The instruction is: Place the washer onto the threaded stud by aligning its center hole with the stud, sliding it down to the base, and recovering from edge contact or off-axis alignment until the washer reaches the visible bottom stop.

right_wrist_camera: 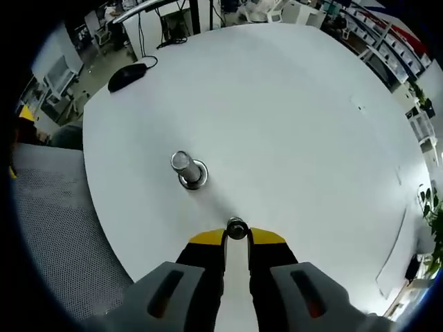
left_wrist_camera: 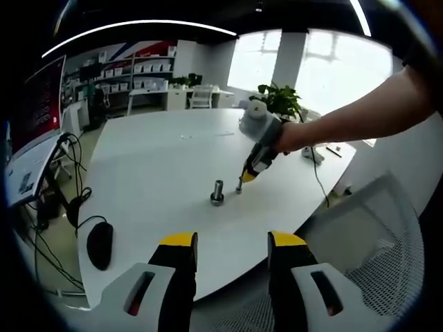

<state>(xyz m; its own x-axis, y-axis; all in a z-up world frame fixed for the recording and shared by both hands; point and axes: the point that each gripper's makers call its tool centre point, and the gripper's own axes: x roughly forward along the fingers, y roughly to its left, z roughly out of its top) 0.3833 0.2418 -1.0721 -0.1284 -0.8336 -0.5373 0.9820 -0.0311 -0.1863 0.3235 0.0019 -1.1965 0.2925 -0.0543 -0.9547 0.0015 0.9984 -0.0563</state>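
While the right gripper (right_wrist_camera: 237,236) pinches the washer (right_wrist_camera: 237,227) between its yellow-tipped jaws, the part is still off the threaded stud (right_wrist_camera: 182,162), so the task has barely got past the pick-up. Nearest in the right gripper view, the washer sits clamped at the jaw tips, close above or on the white surface (right_wrist_camera: 291,117); which of the two cannot be told. A little farther on stands the stud, upright on its round base (right_wrist_camera: 194,176), near the washer but clearly apart from it. The left gripper view agrees: its own left gripper (left_wrist_camera: 232,245) hangs with jaws spread and nothing between them at the near edge of the surface, and beyond it the stud (left_wrist_camera: 218,189) stands bare, with the right gripper (left_wrist_camera: 243,181) tipped down just beside it. By my judgement everything that matters remains: lifting the washer over the stud's top, lining its hole up with the axis, and sliding it down to the base. Farther off, a black mouse (right_wrist_camera: 127,76) lies near the far edge.
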